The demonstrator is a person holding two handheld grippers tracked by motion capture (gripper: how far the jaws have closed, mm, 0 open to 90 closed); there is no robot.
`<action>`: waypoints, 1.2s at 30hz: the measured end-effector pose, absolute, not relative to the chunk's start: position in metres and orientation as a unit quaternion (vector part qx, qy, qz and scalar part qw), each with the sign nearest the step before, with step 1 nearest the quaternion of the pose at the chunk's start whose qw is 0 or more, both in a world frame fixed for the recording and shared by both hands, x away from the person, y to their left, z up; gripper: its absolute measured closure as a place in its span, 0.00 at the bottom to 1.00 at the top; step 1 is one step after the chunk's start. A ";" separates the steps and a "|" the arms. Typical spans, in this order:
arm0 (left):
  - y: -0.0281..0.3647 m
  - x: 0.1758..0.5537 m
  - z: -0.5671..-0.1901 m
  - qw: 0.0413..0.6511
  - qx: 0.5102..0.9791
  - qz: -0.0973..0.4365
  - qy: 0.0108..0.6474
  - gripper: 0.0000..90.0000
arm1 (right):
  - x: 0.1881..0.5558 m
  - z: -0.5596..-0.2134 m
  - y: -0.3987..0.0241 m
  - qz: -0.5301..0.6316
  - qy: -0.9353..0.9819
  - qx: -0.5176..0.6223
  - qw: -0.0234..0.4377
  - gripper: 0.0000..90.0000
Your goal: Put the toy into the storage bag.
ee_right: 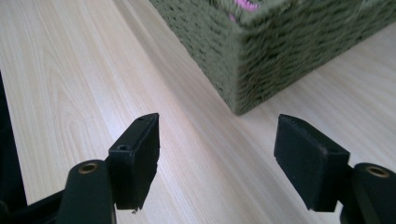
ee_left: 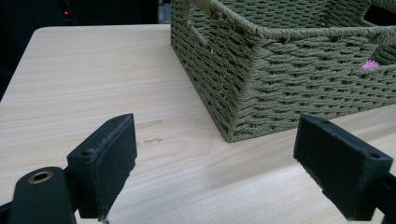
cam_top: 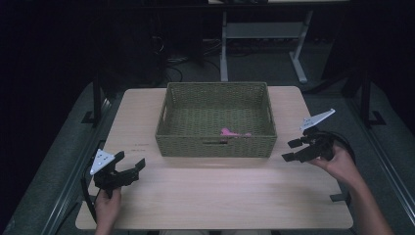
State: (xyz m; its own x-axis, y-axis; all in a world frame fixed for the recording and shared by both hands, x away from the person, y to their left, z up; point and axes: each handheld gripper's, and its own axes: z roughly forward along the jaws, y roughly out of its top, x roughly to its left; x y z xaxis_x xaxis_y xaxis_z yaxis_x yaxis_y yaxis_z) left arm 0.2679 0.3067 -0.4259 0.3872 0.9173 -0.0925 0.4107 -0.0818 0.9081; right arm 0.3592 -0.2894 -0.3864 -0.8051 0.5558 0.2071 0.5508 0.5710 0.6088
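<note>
The woven basket (cam_top: 215, 120) sits mid-worktop, and everything turns on it. A small pink thing (cam_top: 234, 132) lies inside on the basket floor, close behind the front wall and a little right of the basket's centre; its long axis seems to run along that front wall, though it is too small to tell surely. The right gripper (cam_top: 292, 150) hovers just off the basket's right front corner, jaws spread and empty. The left gripper (cam_top: 133, 165) rests off the left front corner, also spread and empty. The right one looks nearer the pink thing, so a reach probably goes up over the rim from that side.
</note>
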 end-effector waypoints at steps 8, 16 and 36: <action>0.305 0.268 -0.426 0.473 0.685 0.267 0.485 0.14 | 0.350 -0.399 -0.298 0.345 0.881 0.324 -0.004 0.34; 0.306 0.268 -0.426 0.473 0.685 0.268 0.485 0.14 | 0.341 -0.411 -0.305 0.348 0.877 0.332 -0.003 0.34; 0.305 0.268 -0.427 0.471 0.688 0.268 0.483 0.14 | 0.312 -0.442 -0.324 0.356 0.863 0.358 -0.004 0.33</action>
